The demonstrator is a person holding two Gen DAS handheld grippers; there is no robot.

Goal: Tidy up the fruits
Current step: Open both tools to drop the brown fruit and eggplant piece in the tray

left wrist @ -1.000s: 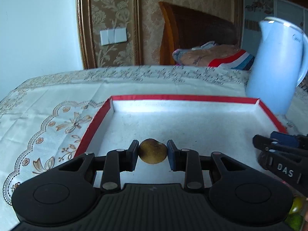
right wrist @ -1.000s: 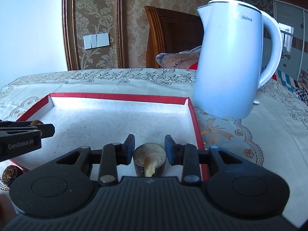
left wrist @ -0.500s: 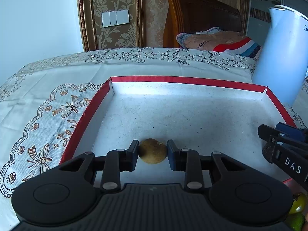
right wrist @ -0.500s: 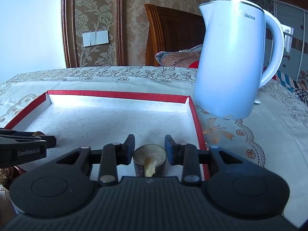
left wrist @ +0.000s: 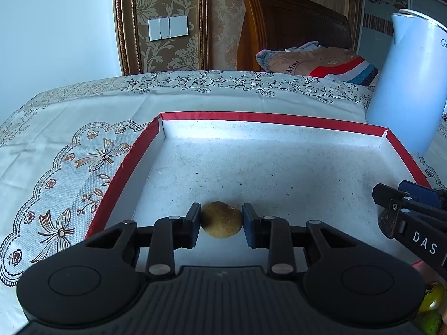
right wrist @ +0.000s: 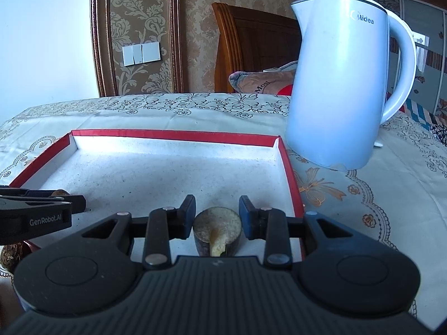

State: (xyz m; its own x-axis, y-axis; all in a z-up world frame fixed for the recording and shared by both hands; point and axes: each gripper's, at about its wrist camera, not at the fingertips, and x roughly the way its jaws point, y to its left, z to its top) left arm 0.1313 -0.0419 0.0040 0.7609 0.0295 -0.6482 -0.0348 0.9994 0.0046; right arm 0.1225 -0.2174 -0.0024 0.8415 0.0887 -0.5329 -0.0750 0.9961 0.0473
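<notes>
A small round brown fruit (left wrist: 222, 223) sits between the pads of my left gripper (left wrist: 221, 215), which is shut on it over the near part of a red-rimmed white tray (left wrist: 268, 117). My right gripper (right wrist: 216, 212) is shut on a cut piece of fruit (right wrist: 217, 227) with dark skin and a pale cut face, near the tray's (right wrist: 173, 134) right front corner. Each gripper shows in the other's view: the right gripper (left wrist: 405, 217) at the right edge, the left gripper (right wrist: 44, 208) at the left edge. I cannot tell if either fruit touches the tray floor.
A tall white electric kettle (right wrist: 343, 89) stands just right of the tray on the patterned tablecloth (left wrist: 69, 150). Green fruits (left wrist: 431, 303) lie near the tray's front right, and a brown fruit (right wrist: 11, 254) lies at its front left. A wooden headboard and pillow are behind.
The left wrist view has tipped slightly downward, so more of the tray floor shows. Both grippers keep their fruits and hold their places.
</notes>
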